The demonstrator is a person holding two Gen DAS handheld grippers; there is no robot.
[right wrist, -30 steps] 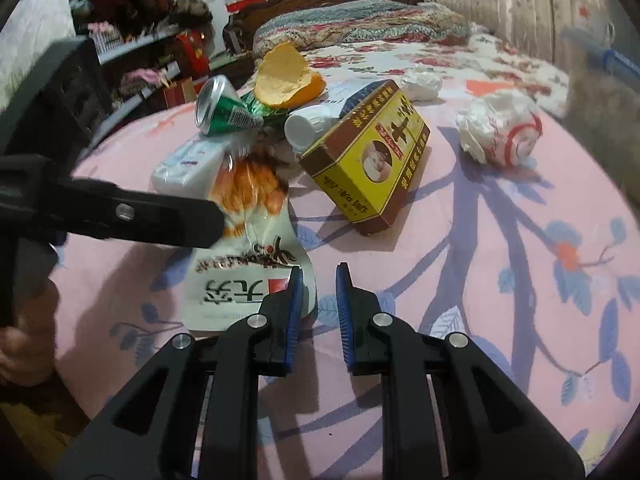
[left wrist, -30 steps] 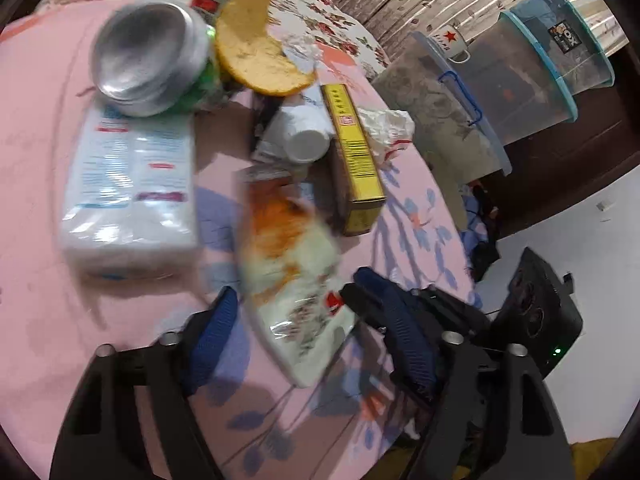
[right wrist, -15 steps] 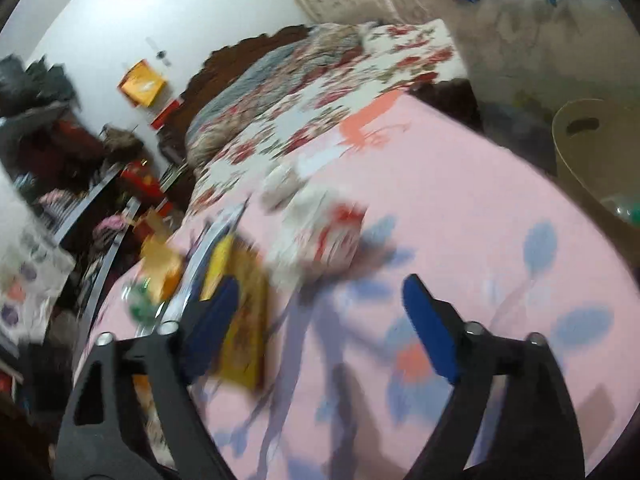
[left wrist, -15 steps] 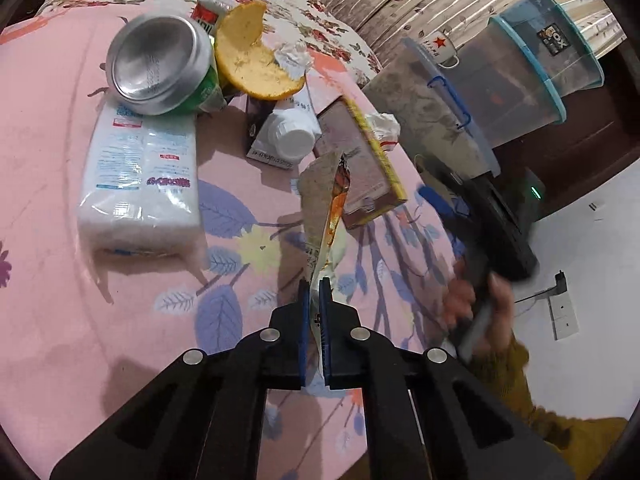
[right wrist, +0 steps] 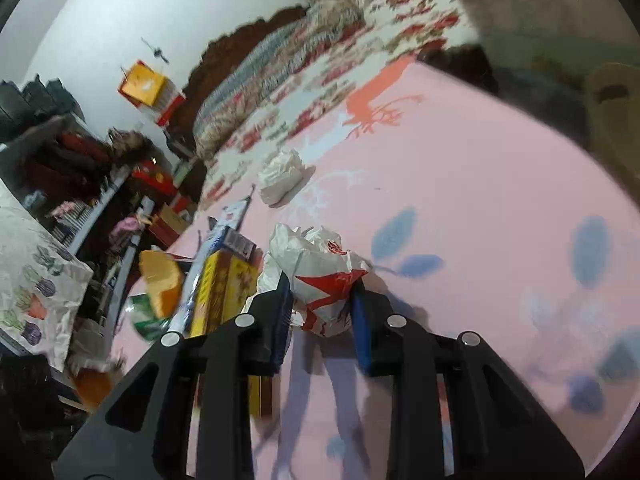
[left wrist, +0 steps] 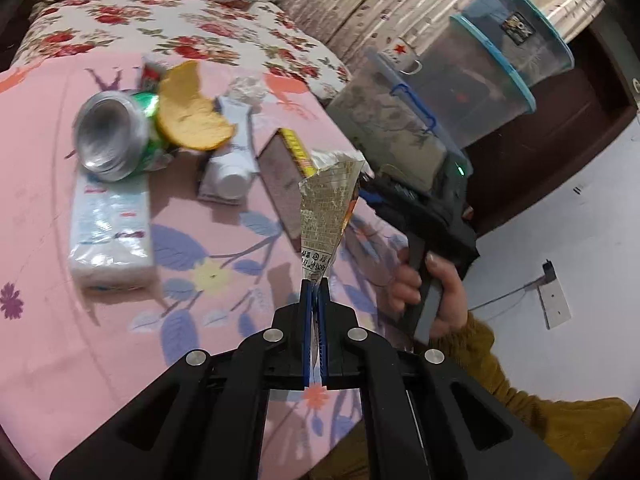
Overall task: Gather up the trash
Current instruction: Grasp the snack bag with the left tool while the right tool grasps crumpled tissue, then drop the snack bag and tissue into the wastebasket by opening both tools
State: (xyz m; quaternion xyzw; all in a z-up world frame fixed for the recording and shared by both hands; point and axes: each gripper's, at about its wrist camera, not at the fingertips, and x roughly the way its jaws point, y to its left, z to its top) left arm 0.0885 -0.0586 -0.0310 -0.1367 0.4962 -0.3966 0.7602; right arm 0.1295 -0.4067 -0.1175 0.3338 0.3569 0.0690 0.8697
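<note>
left wrist view: the left gripper [left wrist: 316, 292] is clamped on the bottom tip of a snack wrapper [left wrist: 330, 208], held up off the pink bedspread [left wrist: 60, 340], in front of the yellow box [left wrist: 294, 148]. a thin pinch on slick film could let it slide out.

right wrist view: the right gripper [right wrist: 320, 300] is closing around a crumpled red-and-white bag [right wrist: 320, 276] right of the yellow box [right wrist: 224, 292]; the soft wad may squirt free.
</note>
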